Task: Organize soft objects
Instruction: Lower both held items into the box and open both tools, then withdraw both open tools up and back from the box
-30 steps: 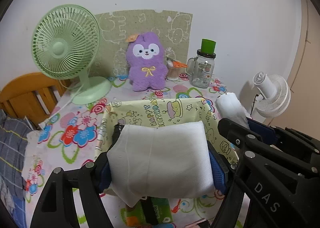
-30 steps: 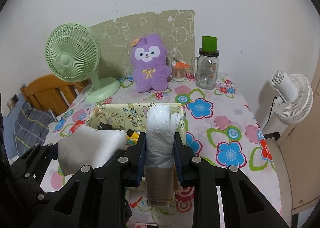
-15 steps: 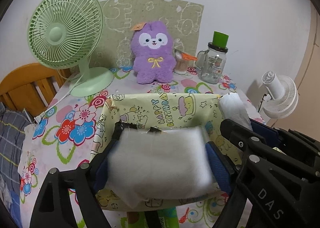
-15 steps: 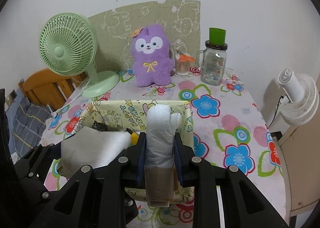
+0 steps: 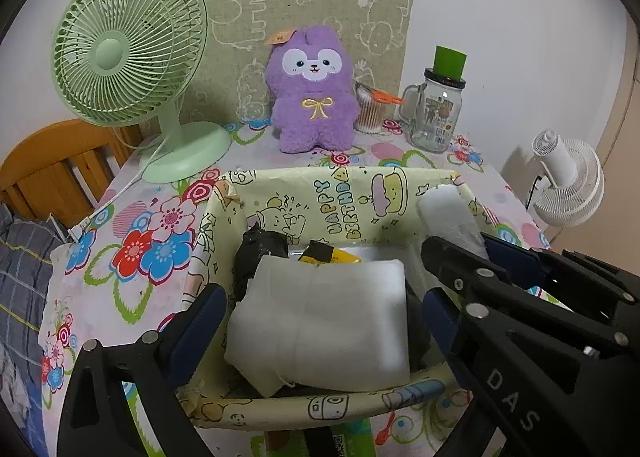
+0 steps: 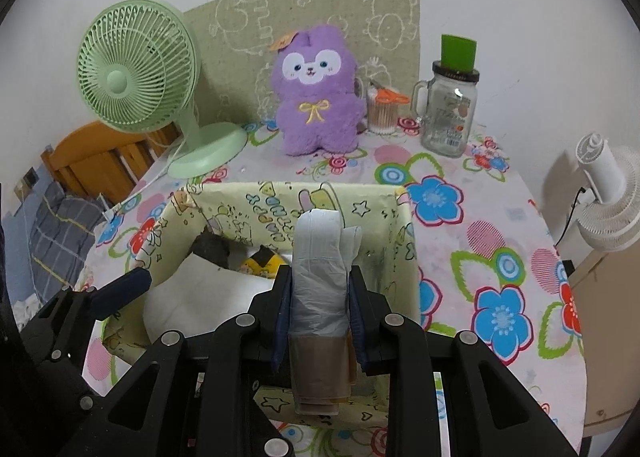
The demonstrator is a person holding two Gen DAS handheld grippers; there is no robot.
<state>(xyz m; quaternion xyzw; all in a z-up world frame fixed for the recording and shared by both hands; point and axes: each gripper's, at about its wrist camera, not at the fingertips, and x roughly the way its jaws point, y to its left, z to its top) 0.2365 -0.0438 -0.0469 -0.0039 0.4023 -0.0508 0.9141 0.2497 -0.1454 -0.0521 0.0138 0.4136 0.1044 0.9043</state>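
- Setting: a table under a flower-print cloth [image 5: 152,241] against a pale wall; a green fan [image 5: 128,53] and a purple plush toy [image 5: 314,91] stand behind the landmark, a box lined with yellow birthday paper [image 5: 344,193].
- Left gripper [image 5: 320,317]: its jaws have just been opening and stand wide. The folded white cloth [image 5: 324,321] lies between them inside the box, toward its near wall, with a gap at each pad, so it looks released.
- Right gripper [image 6: 318,297]: clamped on a roll of thin plastic bags [image 6: 320,269], pads pressing both sides.
- Key relation: the roll's long axis runs along the gripper's fingers, tip toward the box's far wall. It hangs over the box's right-hand part, beside the white cloth.
- Judgement: the right hand has the load left to place, and the free space lies straight below, between the cloth and the box's right wall.
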